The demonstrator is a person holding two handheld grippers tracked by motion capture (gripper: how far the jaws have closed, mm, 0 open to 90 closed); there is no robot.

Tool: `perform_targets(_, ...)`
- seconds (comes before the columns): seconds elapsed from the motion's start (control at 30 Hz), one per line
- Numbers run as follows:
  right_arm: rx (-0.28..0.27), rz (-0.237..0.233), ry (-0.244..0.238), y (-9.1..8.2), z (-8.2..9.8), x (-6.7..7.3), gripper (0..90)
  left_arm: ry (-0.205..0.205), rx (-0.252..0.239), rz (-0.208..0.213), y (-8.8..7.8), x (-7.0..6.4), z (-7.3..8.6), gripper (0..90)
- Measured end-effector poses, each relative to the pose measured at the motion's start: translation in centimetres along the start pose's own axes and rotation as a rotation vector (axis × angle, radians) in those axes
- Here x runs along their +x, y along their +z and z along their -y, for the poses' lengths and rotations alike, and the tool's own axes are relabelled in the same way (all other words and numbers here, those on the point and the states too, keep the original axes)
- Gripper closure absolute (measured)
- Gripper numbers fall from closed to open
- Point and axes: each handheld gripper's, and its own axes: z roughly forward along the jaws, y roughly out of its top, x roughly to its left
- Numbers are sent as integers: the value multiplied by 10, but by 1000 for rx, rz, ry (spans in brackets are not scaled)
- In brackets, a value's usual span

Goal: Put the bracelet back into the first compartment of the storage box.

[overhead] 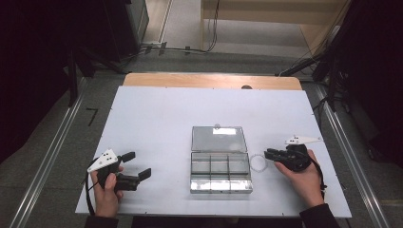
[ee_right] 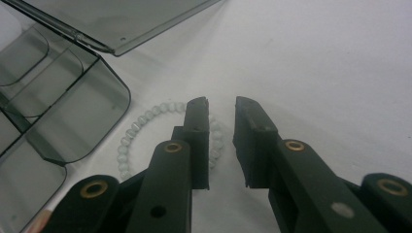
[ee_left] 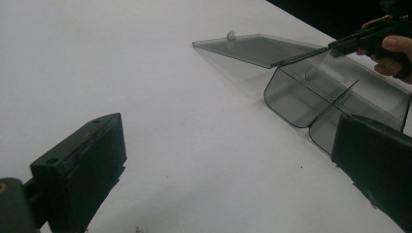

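Here the right gripper, jaws narrowed but gripping nothing, straddles the near arc of the pale bead bracelet beside the open clear compartment box; closing off-centre could flick beads away

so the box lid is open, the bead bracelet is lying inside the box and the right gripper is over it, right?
Not quite: the bracelet lies on the table beside the box, as the right gripper view shows. The lid is open, and the right gripper is over the bracelet.
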Motion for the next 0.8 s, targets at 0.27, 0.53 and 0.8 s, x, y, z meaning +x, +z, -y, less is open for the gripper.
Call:
perform_targets(0.27,7,16,-1,6,2,3,774,0,0,1,0,0,0,0)
perform_targets(0.53,11,18,8,9,4,2,817,1,2,2,0,0,0,0)
perform_targets(0.8,20,21,13,11,6,1,840,1,4,2,1,0,0,0)
